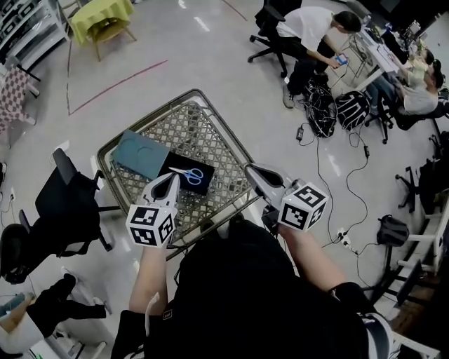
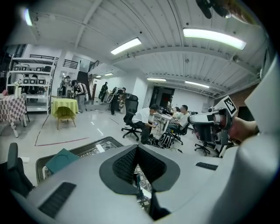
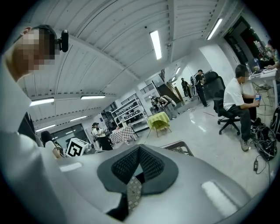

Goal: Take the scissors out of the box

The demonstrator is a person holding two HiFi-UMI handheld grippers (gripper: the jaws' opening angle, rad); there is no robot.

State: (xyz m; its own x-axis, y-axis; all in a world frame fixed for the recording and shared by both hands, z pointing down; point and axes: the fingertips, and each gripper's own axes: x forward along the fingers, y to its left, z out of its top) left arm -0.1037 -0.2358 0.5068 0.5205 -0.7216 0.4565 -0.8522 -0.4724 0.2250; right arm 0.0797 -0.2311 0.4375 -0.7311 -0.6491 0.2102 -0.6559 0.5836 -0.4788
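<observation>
Blue-handled scissors (image 1: 189, 174) lie in a shallow black box (image 1: 196, 186) on a metal mesh table (image 1: 224, 130). A teal lid (image 1: 139, 156) rests beside the box on its left; the same lid (image 2: 61, 159) shows in the left gripper view. My left gripper (image 1: 172, 177) hovers just left of the scissors, its tips over the box edge, jaws shut and empty (image 2: 137, 147). My right gripper (image 1: 248, 168) sits at the table's right rim, apart from the box. Its jaws meet at the tip (image 3: 139, 147) with nothing between them.
A black office chair (image 1: 66, 203) stands close to the table's left side. Seated people (image 1: 309, 31) at desks, bags and floor cables (image 1: 323, 112) fill the upper right. A yellow-draped table (image 1: 102, 17) is far back left.
</observation>
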